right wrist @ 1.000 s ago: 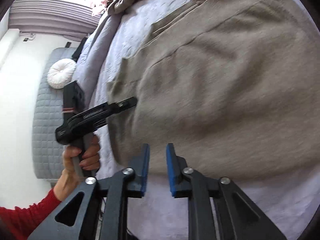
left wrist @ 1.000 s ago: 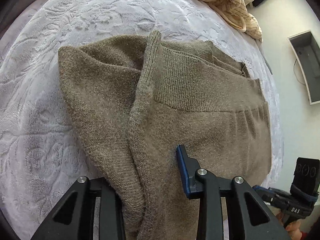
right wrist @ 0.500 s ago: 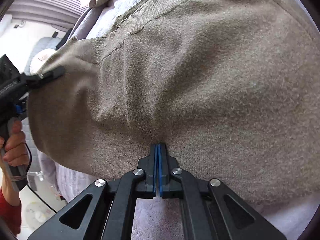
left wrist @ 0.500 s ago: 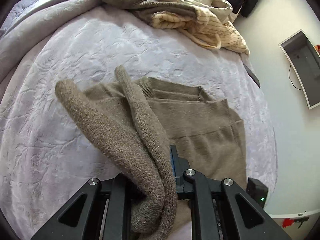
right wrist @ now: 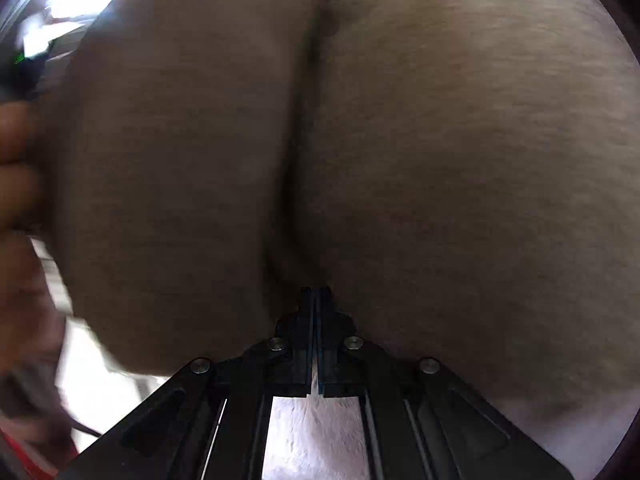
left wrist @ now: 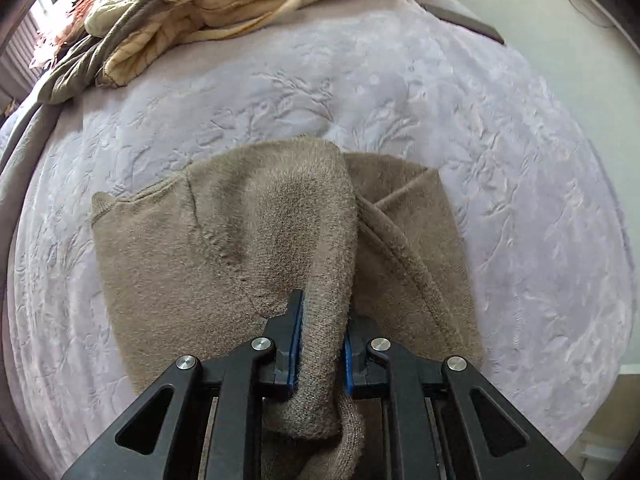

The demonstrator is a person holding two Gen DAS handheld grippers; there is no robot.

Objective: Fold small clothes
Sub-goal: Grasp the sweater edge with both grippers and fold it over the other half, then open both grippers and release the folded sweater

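Observation:
A brown knit sweater (left wrist: 224, 248) lies partly folded on the lilac bedspread (left wrist: 520, 168). My left gripper (left wrist: 320, 320) is shut on a thick fold of the sweater that runs up between its blue pads and hangs over the rest of the garment. In the right wrist view the sweater (right wrist: 460, 160) fills almost the whole frame, doubled over with a crease down the middle. My right gripper (right wrist: 316, 296) is shut on the sweater's edge, its jaws pressed together.
A pile of cream ribbed and olive clothes (left wrist: 200, 12) lies at the far end of the bed. A dark flat object (left wrist: 460, 16) sits near the bed's far right edge. A hand (right wrist: 16, 168) shows at the left of the right wrist view.
Both grippers lifted the sweater's edge and carried it over the garment. The sweater now lies doubled, and the right view is covered by cloth.

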